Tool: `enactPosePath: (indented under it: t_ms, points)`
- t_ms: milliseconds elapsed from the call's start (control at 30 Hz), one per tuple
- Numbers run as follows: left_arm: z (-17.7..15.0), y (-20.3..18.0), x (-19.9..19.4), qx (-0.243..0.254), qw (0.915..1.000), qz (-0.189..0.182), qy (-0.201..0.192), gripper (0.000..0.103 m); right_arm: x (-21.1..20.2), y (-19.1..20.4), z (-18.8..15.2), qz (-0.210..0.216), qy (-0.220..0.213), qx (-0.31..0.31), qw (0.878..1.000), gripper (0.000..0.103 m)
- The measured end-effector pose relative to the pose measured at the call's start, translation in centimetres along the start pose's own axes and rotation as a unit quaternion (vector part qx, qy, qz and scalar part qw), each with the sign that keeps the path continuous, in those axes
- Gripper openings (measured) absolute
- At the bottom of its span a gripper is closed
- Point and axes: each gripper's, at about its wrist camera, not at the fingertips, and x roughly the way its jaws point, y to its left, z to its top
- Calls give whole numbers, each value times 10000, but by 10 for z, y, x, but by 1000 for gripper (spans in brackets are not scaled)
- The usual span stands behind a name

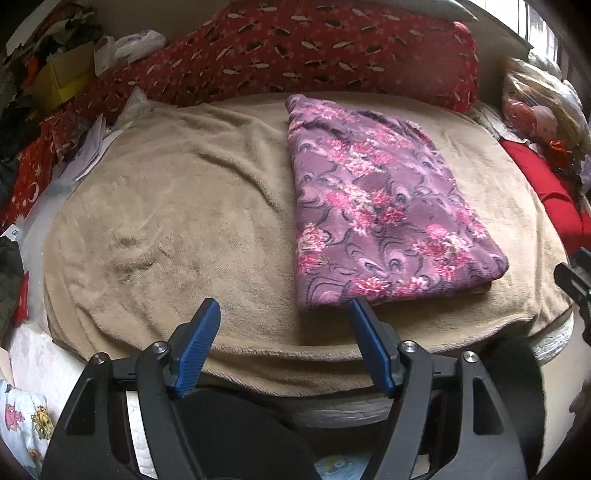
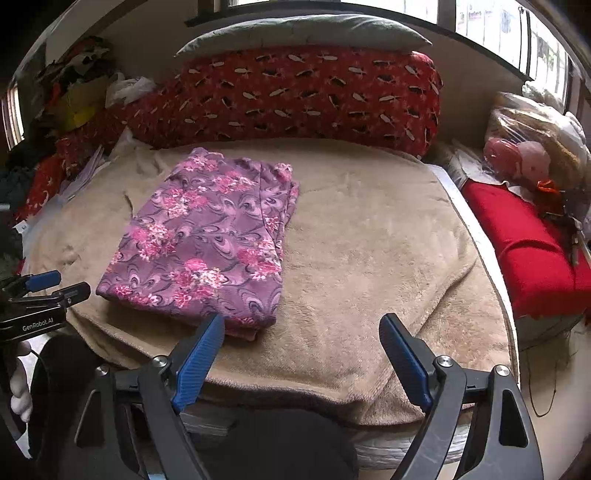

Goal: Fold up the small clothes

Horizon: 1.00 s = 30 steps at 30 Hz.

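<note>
A purple garment with pink flowers [image 1: 380, 206] lies folded into a flat rectangle on the beige fleece blanket [image 1: 177, 206]. It also shows in the right wrist view [image 2: 207, 240], left of centre. My left gripper [image 1: 282, 314] is open and empty, just short of the garment's near edge, above the blanket's front. My right gripper [image 2: 301, 326] is open and empty, its left finger [image 2: 201, 347] near the garment's near right corner. The left gripper [image 2: 48, 286] also shows at the left edge of the right wrist view.
A long red patterned bolster [image 2: 295, 96] lies along the back of the blanket, with a grey pillow [image 2: 303, 31] above it. A red cloth [image 2: 528, 251] and bagged items [image 2: 532, 147] sit at the right. Papers and clutter [image 1: 85, 147] lie at the left.
</note>
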Motion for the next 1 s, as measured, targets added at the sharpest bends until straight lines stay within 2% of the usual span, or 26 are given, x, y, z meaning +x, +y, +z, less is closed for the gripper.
enactPosePath:
  t_ms: [167,833,1000]
  points:
    - [-3,-7,-9,-39,9999,-91,-55,72,-5,8,-3,2,-86,-110,9999,93]
    - [-1,-29,-23,-31,9997,-152,-173,72,-7,-2,-8,233,-140,22,9996,100]
    - [-4,-29,-26,-67,9997,-153,-175,72,-13,0,-10,243,-358,-20,9991,103]
